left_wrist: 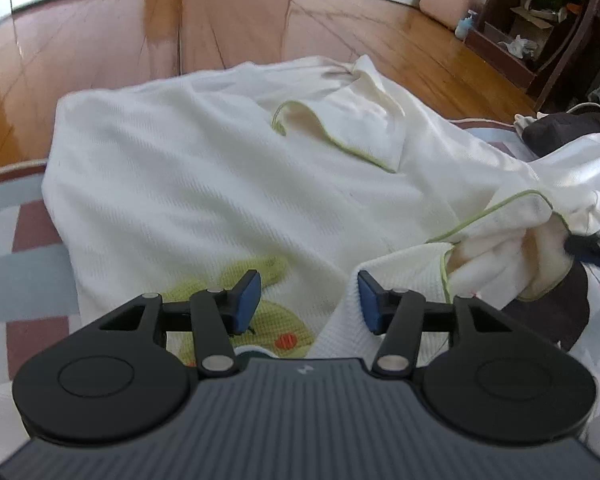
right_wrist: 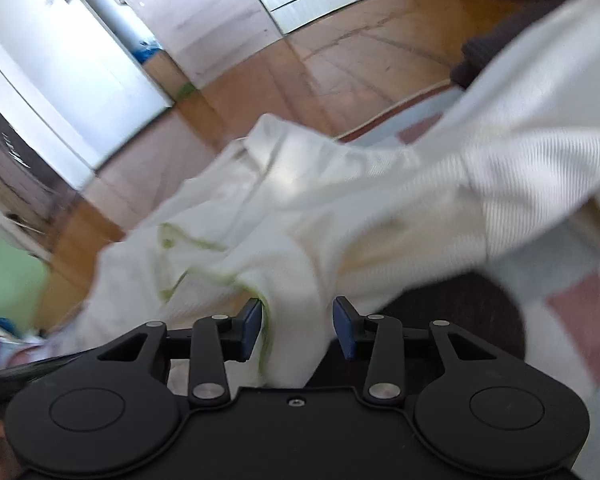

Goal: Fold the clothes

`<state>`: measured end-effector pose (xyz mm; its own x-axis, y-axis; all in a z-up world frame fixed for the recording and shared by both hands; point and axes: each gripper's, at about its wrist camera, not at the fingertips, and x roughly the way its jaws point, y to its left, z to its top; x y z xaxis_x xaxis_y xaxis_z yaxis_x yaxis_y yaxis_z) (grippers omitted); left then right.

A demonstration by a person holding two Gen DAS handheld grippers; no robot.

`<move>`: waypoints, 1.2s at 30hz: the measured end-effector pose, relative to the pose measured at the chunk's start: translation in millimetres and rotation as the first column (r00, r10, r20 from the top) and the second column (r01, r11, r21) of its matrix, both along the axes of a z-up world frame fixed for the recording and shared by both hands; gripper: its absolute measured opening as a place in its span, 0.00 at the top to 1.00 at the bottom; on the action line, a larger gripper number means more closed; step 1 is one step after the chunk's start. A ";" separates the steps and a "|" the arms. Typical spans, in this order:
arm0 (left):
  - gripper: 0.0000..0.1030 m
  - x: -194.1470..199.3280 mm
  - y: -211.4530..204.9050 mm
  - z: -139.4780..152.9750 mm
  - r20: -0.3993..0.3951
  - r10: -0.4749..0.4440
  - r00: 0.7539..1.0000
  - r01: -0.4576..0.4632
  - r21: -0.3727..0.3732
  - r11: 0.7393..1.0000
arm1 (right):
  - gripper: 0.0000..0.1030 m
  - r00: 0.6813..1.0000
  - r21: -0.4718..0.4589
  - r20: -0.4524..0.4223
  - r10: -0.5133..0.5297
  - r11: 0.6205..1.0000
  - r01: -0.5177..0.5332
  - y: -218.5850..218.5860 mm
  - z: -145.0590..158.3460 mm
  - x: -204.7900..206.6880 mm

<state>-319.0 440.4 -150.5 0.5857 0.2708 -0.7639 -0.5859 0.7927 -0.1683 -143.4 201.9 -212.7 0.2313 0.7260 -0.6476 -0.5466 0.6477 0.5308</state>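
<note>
Left gripper (left_wrist: 308,300) is pointing steeply down over the white garment (left_wrist: 204,184), jaws standing apart. Its right pad is lying against a raised fold of cloth at 3 o'clock; the left pad is hovering clear above the yellow-green print (left_wrist: 260,312). Nothing is being pinched: released.

Outward at 12 o'clock the garment is lying spread on a patterned rug (left_wrist: 20,240), its green-edged collar (left_wrist: 360,132) sitting toward the far end. At 3 o'clock a bunched, green-trimmed cuff (left_wrist: 512,236) is hanging lifted, next to a dark blurred shape at the frame edge. Beyond, wooden floor (left_wrist: 140,40) is showing; a pink case (left_wrist: 448,0) is standing at 1 o'clock.

Right gripper (right_wrist: 296,328) is angling down, view rolled and motion-blurred. A strip of the white garment (right_wrist: 292,240) is running between its parted jaws, near the left pad; whether either pad is pressing I cannot tell. At 2 o'clock a broad sleeve (right_wrist: 520,140) is hanging raised across the view.
</note>
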 end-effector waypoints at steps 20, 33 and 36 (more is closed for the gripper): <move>0.48 23.9 -98.6 7.5 -0.093 -0.383 0.919 0.395 0.219 0.892 | 0.88 0.986 -0.059 0.114 0.121 0.992 -0.114 31.1 -19.8 -20.6; 0.95 9.7 -70.9 36.7 0.099 -0.279 0.955 0.284 -0.041 0.958 | 0.92 0.985 0.022 0.120 0.123 0.992 -0.126 -15.6 66.8 -50.6; 0.95 3.7 -77.0 61.2 0.131 -0.293 0.947 0.306 -0.100 0.947 | 0.92 0.985 0.011 0.106 0.133 0.991 -0.135 -29.4 88.7 -49.2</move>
<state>-315.3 363.4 -89.3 0.7100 -0.0183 -0.7040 -0.2963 0.8991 -0.3221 -192.5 172.6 -124.0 0.1971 0.7660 -0.6119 -0.6807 0.5561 0.4769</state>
